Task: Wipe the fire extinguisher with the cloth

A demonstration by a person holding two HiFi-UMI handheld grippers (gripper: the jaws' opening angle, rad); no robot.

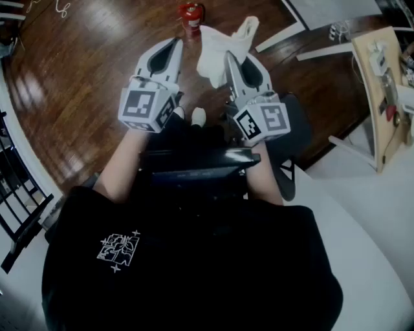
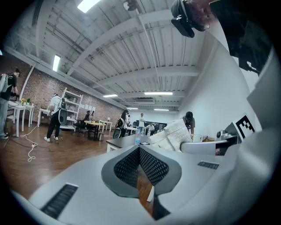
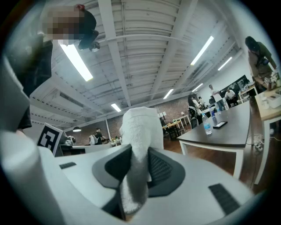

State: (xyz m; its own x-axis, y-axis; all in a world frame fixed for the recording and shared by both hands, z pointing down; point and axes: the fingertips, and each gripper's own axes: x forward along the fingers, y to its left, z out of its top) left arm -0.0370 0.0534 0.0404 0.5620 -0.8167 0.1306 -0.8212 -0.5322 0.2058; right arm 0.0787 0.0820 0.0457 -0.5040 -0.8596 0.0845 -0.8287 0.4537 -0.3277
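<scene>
White cloth (image 1: pixel 218 46), one, pinched in right tool (image 1: pixel 229 58); left tool (image 1: pixel 175 42) closed, empty; one red fire extinguisher (image 1: pixel 190 14) beyond.

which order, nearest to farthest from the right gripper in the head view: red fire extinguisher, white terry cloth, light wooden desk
1. white terry cloth, clamped in the right gripper
2. red fire extinguisher, on the floor ahead, slightly left
3. light wooden desk, far right

Left gripper (image 1: pixel 173 41) closed, empty; right gripper (image 1: pixel 229 57) clamps the cloth (image 1: pixel 217 44).
</scene>
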